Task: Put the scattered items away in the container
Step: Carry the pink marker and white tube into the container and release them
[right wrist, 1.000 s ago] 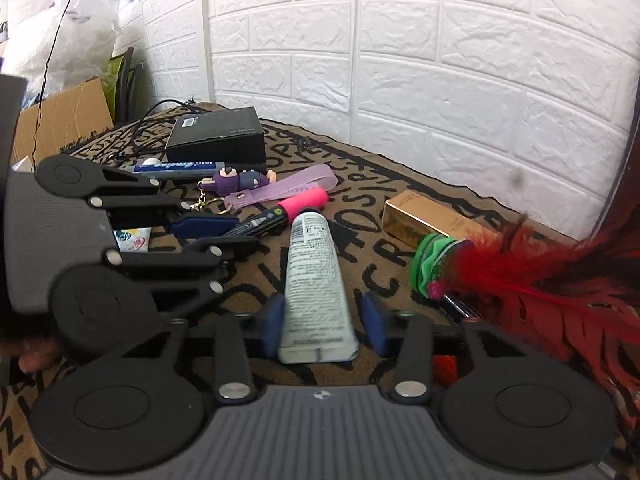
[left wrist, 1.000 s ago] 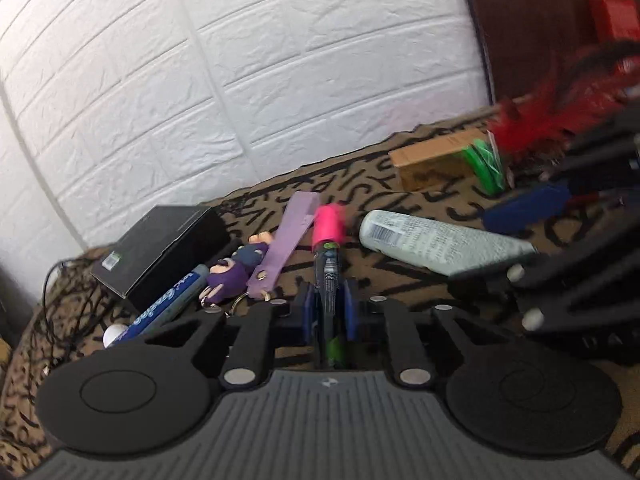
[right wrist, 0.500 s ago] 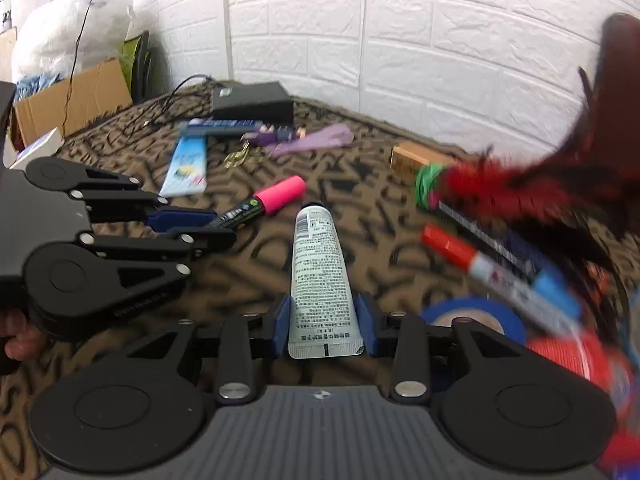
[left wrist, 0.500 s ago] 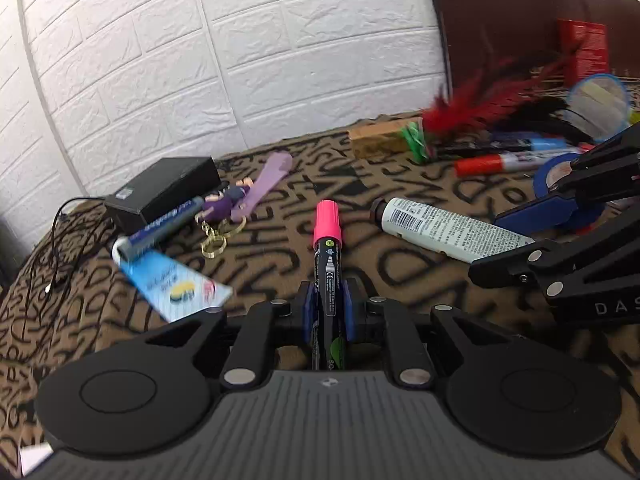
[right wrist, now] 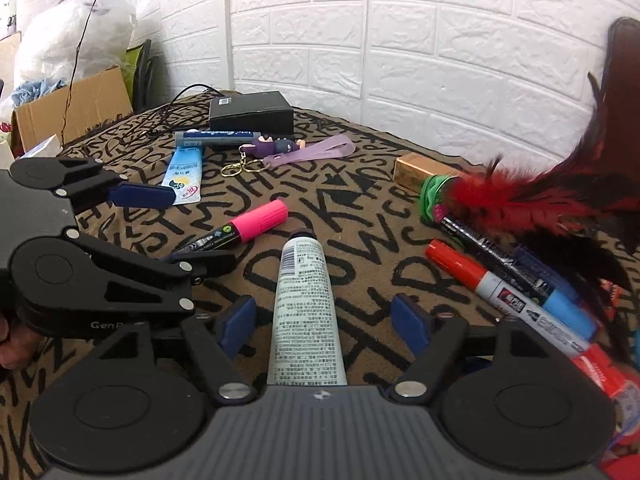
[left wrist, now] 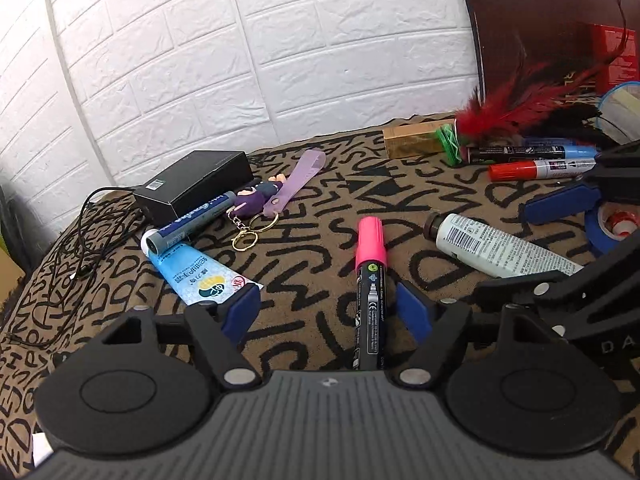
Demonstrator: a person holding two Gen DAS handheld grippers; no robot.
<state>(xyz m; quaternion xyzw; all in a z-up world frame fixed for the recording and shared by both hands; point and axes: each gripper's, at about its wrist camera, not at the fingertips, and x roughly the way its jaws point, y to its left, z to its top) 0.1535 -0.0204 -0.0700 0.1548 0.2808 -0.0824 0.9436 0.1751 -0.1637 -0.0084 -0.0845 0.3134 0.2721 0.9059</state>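
Observation:
A pink-capped black marker [left wrist: 370, 280] lies on the patterned cloth between the wide-open jaws of my left gripper [left wrist: 328, 312], nearer the right pad. A white tube [right wrist: 306, 312] lies between the wide-open jaws of my right gripper [right wrist: 324, 324], untouched by either pad. The marker [right wrist: 236, 230] and the left gripper [right wrist: 140, 196] show in the right wrist view. The tube [left wrist: 496, 248] and the right gripper's fingers [left wrist: 560, 204] show in the left wrist view. No container is clearly in view.
On the cloth lie a black box [left wrist: 196, 186], a blue pen [left wrist: 188, 220], a light-blue tube [left wrist: 196, 276], a purple keychain with strap [left wrist: 276, 196], a gold box [left wrist: 416, 142], a red feather toy [right wrist: 516, 200], red and blue markers [right wrist: 504, 296] and blue tape [left wrist: 604, 228].
Both grippers have opened wide. The pink marker and the white tube, held half a second ago, now lie loose on the cloth. Both views have pulled back a little.

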